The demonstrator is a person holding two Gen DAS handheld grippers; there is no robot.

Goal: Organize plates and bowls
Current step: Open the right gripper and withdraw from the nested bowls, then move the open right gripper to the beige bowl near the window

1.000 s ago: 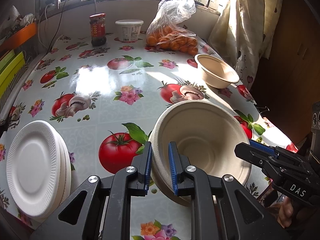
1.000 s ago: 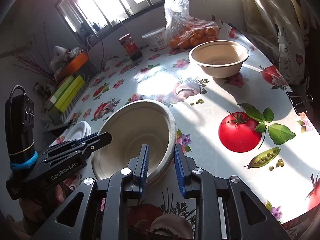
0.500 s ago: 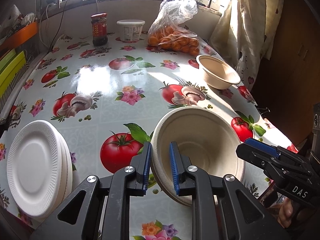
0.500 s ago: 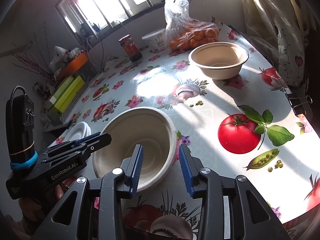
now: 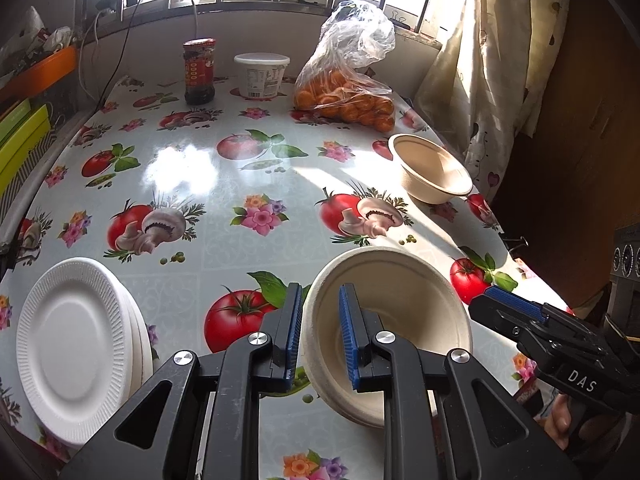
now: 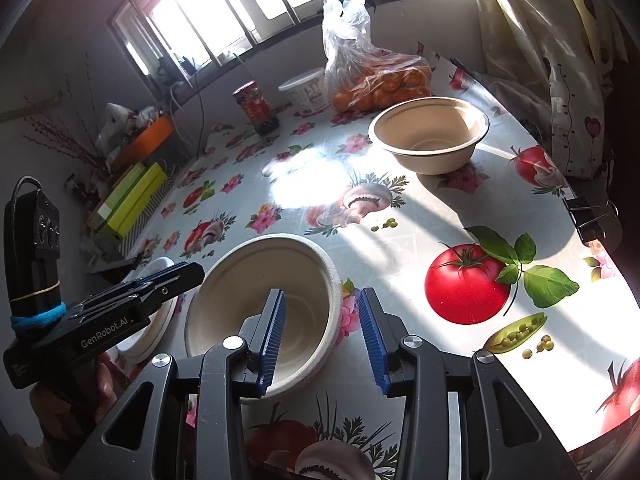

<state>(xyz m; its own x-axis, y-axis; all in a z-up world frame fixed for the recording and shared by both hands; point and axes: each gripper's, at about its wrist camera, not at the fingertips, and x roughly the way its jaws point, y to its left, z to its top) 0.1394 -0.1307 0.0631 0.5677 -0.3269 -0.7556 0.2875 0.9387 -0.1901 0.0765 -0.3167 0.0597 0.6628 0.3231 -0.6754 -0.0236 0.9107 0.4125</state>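
The round beige pulp-fibre bowl point(image 5: 400, 312) you are working with sits low and near you on the glossy oilcloth table point(image 5: 224, 184) printed with tomatoes and mushrooms, tilted so its mouth faces the far side. Your left gripper point(image 5: 319, 336) pinches its near-left rim, one blue pad outside the wall and one inside, and that hold carries it. Your right gripper point(image 6: 320, 334) has just been opening: its jaws now stand spread, with the bowl's near-right rim passing between them, and the pads look clear of the wall on both sides.

So the bowl is the left hand's alone. A round bowl has no long axis, so what counts is the direction of its partner: the second beige pulp-fibre bowl point(image 6: 430, 134) stands upright well apart, toward the far right edge of the table, by the curtain. That lies ahead and to the right of your left jaws, across the sunlit patch. My reading is that the right hand is the nearer one to that far bowl, while the left has the longer reach with its load.

The stack of white ridged foam plates point(image 5: 76, 344) lies at the near left, just beside your left gripper, apart from both bowls.
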